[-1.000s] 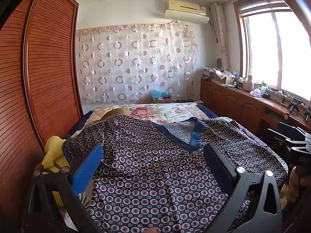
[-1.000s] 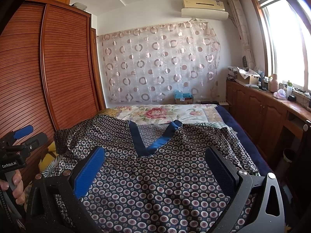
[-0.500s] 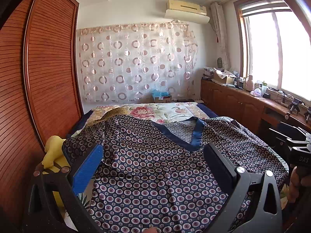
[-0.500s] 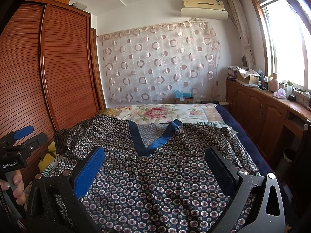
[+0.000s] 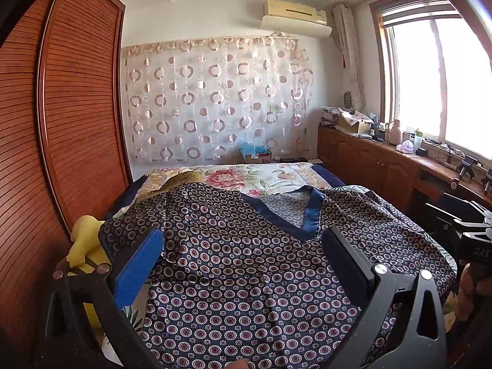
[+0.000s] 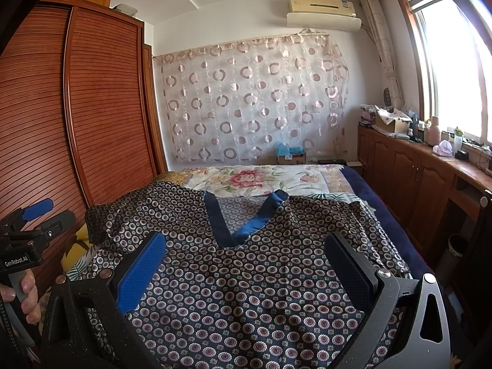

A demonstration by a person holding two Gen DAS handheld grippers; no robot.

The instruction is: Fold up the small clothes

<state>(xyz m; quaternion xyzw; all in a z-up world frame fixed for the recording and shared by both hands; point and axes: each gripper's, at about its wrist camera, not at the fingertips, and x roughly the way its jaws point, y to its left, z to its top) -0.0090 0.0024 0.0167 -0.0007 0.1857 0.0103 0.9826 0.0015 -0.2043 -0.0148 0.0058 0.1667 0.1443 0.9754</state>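
Up front in the left view, the left gripper [image 5: 243, 264] stood wide open, holding nothing, above the dotted top [image 5: 261, 264] spread flat on the bed [image 5: 276, 175]. Over in the right view, the right gripper [image 6: 246, 264] was wide open and empty too. Grabbing a sleeve edge first would probably fold it neatly.

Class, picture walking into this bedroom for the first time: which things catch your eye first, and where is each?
A dark patterned top with a blue V-neck lies spread flat across the near end of the bed. Both grippers, left and right, hover above it, jaws wide open. A circle-print curtain covers the far wall.
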